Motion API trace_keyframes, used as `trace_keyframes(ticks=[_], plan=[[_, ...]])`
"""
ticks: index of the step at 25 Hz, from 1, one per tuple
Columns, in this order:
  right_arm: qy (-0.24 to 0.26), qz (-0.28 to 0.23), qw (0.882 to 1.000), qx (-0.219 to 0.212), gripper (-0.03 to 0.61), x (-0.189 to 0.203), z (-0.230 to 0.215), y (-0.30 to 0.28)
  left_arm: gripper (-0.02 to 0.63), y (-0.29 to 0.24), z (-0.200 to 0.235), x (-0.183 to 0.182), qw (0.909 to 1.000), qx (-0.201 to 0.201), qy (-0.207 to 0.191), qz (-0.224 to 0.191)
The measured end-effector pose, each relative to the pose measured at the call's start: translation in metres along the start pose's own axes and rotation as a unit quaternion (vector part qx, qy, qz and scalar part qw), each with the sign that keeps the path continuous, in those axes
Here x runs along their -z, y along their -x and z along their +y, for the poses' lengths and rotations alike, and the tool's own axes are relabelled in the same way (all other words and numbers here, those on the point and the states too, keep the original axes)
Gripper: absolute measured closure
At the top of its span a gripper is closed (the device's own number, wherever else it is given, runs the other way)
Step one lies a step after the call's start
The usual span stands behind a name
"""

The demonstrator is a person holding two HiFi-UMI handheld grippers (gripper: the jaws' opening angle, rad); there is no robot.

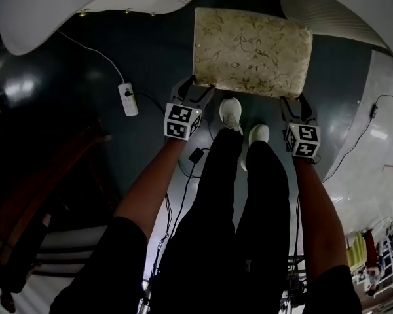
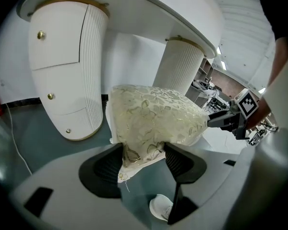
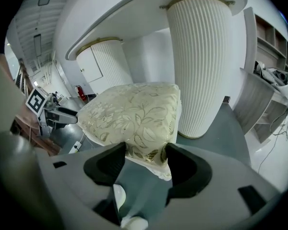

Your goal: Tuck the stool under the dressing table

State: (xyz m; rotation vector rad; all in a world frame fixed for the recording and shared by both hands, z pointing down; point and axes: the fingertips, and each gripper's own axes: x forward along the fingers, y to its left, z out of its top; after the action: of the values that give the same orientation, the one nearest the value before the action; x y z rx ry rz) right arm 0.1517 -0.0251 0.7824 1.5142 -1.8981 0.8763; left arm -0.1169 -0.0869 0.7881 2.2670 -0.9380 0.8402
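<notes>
Left gripper (image 2: 143, 159): jaws pinch one near corner of the cream leaf-patterned cushioned stool (image 1: 252, 51).
Right gripper (image 3: 145, 159): jaws pinch the other near corner.
Advice: push both evenly, straight under the white fluted dressing table (image 2: 149, 13).

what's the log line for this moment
stage: stool gripped | left gripper: shut on stool, near-left corner | right gripper: shut on stool, near-right corner | stool: not yet under dressing table
</notes>
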Motion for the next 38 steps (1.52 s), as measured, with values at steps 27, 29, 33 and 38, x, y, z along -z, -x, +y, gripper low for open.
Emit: trace_keyframes(ticks=[27,29,33,38], plan=[[0.01,0.005,0.998,-0.059,0.314,0.012,-0.006,-0.012,0.33,-0.003,-0.006,0.016,0.9987,-0.038,0.016,0.028],[0.014,0.005,0.998,-0.057,0.314,0.011,-0.008,-0.01,0.33,-0.005,-0.008,0.015,0.9987,-0.039,0.021,0.025],[0.009,0.014,0.998,-0.06,0.314,0.012,-0.001,-0.009,0.331,0.001,-0.003,0.014,0.9988,-0.039,0.022,0.02],[0.006,-0.011,0.998,-0.063,0.313,0.015,-0.002,-0.011,0.331,-0.003,-0.001,0.013,0.9984,-0.053,0.016,0.014]])
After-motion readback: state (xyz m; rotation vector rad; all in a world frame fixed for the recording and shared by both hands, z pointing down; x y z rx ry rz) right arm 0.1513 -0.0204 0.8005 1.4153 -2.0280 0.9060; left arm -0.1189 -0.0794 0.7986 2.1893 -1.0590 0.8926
